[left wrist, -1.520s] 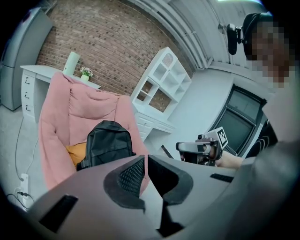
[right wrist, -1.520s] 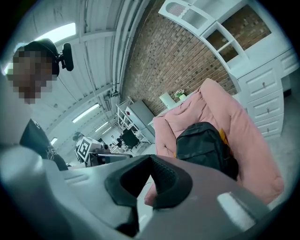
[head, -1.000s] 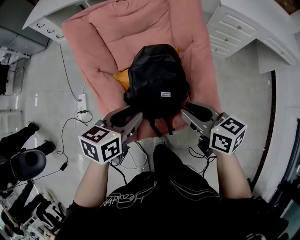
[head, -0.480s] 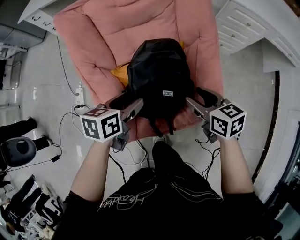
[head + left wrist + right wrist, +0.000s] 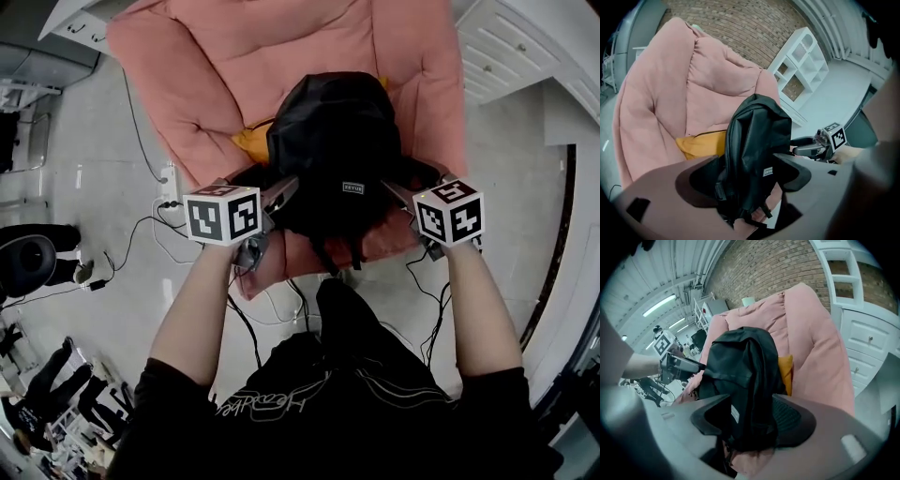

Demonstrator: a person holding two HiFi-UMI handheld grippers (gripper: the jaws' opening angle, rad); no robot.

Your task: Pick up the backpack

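- Two grippers flank the black backpack (image 5: 333, 150), which sits upright on the seat of a pink padded chair (image 5: 281, 56); its lower straps (image 5: 342, 253) hang over the seat's front edge.
- Left gripper (image 5: 281, 192) — jaws spread wide, the backpack's lower left side between them; whether the pads touch the fabric cannot be told.
- Right gripper (image 5: 398, 192) — jaws likewise wide apart around the backpack's right side, not clamped on it.
- Behind the backpack's left side a yellow cushion (image 5: 255, 141) shows only as a corner; the rest is hidden.
- On the backpack's front is a small dark label (image 5: 352, 187) with pale print, too small to read.
- Below the backpack, the person's black shirt carries outlined script lettering (image 5: 272, 403), seen upside down and not clearly legible.
- Right of the backpack, white drawers (image 5: 506, 47) are cut off by the frame's edge.
- Left of the backpack, a power strip (image 5: 169, 187) and cables (image 5: 159, 234) lie on the floor.
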